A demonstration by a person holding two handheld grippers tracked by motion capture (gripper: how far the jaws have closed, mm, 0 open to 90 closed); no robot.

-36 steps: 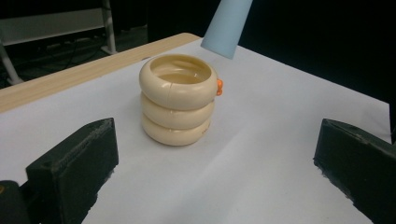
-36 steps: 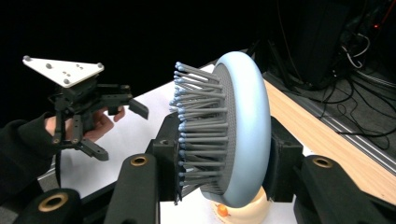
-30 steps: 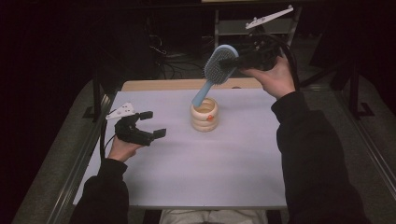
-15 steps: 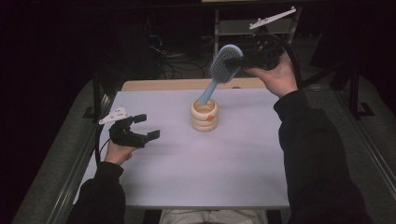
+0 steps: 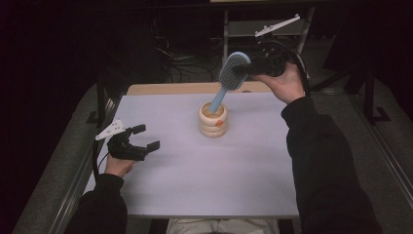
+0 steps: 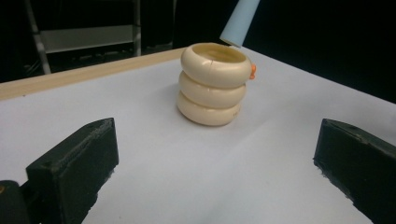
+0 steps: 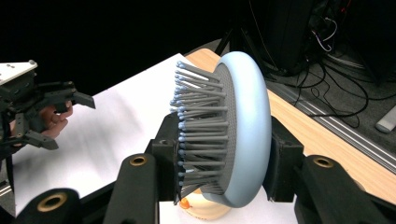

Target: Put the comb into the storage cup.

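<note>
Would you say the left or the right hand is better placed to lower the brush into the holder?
Right: the right gripper already clamps the brush, its handle tip at the holder mouth.

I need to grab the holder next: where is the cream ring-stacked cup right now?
In the high view the cream ring-stacked cup stands upright on the white table, centred toward its far edge, with the light blue hairbrush handle tip at its mouth.
</note>
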